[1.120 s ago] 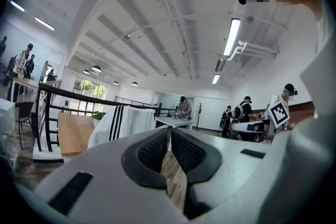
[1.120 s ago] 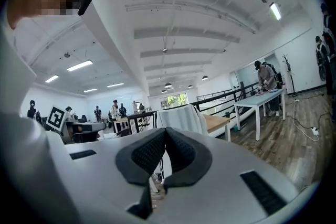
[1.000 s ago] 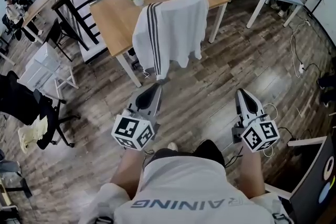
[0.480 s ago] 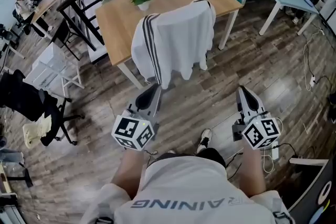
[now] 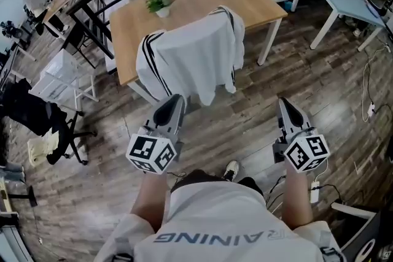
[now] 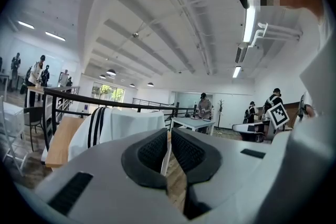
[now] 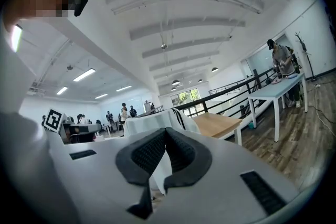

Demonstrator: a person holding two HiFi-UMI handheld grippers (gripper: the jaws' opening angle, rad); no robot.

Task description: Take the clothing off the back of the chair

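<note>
While both of your grippers point level towards the chair, the white clothing with black stripes (image 5: 190, 61) hangs draped over the chair's back. It covers the back so fully that the chair itself hardly shows. It stands at the near edge of the wooden table (image 5: 202, 0), closer to that edge's left corner than its right. Your left gripper (image 5: 174, 101) is clenched, jaws pressed together with nothing between them. Its tip is near the clothing's lower hem, and the left gripper view shows the cloth ahead of it and apart. Your right gripper (image 5: 286, 106) is clenched and empty as well, over the plank floor (image 5: 245, 126) to the right of the chair, clear of the cloth. A small potted plant (image 5: 158, 3) sits near the table's far left corner.
</note>
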